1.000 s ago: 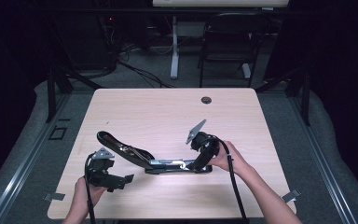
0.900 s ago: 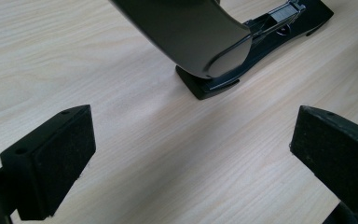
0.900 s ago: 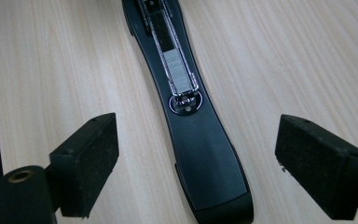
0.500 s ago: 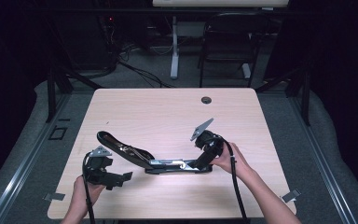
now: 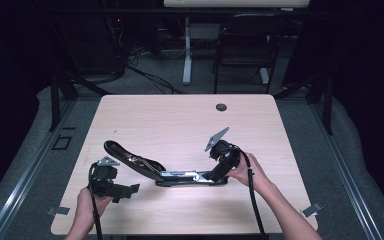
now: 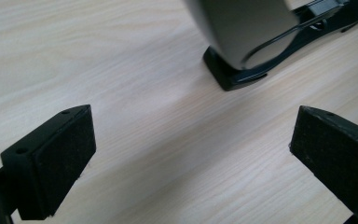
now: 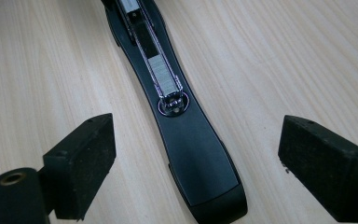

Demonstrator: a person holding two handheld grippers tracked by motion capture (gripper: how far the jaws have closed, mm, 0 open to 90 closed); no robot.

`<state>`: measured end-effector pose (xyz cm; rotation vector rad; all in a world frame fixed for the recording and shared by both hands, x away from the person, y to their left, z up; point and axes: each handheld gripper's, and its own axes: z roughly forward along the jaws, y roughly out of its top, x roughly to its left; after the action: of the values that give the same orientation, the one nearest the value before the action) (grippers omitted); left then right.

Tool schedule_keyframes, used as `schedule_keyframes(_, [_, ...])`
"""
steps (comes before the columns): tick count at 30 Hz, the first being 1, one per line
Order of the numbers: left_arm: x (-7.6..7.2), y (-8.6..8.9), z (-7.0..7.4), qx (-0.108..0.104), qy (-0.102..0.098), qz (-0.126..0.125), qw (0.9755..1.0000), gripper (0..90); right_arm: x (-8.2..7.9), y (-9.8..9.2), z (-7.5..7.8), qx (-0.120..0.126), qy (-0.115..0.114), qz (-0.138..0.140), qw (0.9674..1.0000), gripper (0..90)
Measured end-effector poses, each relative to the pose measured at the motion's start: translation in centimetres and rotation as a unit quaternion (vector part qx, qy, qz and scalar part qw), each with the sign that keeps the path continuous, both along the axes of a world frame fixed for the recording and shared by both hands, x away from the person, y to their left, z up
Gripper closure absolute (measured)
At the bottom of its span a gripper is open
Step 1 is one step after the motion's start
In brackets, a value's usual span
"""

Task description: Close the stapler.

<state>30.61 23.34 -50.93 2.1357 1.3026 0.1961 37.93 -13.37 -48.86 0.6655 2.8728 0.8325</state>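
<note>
A black stapler (image 5: 172, 176) lies swung open on the wooden table (image 5: 180, 125), its top arm (image 5: 130, 157) raised toward the left. My right gripper (image 5: 214, 176) hangs over the right end of the stapler's base (image 7: 198, 158), which lies between its jaws without touching the pads. Those jaws have just been closing a little and still stand wide, so the gripper (image 7: 196, 122) is open. The staple channel (image 7: 163, 77) runs away from it. My left gripper (image 5: 131, 189) is open at the front left, near the top arm (image 6: 247, 28), with bare table between its fingers (image 6: 60, 154).
A small dark grommet (image 5: 221, 107) sits in the table near its far edge. Beyond the table stand a chair (image 5: 242, 45) and a desk leg (image 5: 186, 50) with cables on the floor. Bare wood lies across the far half.
</note>
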Motion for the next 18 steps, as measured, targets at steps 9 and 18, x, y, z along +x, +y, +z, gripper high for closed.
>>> schedule_keyframes(9, [0.1, 0.7, 0.6, -0.005, -0.023, 0.035, 0.9991, 11.9, -0.3, 0.5, 0.2, 0.008, 0.005, -0.008, 0.9999, 24.0])
schedule_keyframes(18, [0.7, 1.8, 0.7, -0.043, -0.025, 0.088, 0.9948, 25.8, -0.9, 0.8, 1.1, 0.012, -0.035, -0.02, 0.9991, 43.1])
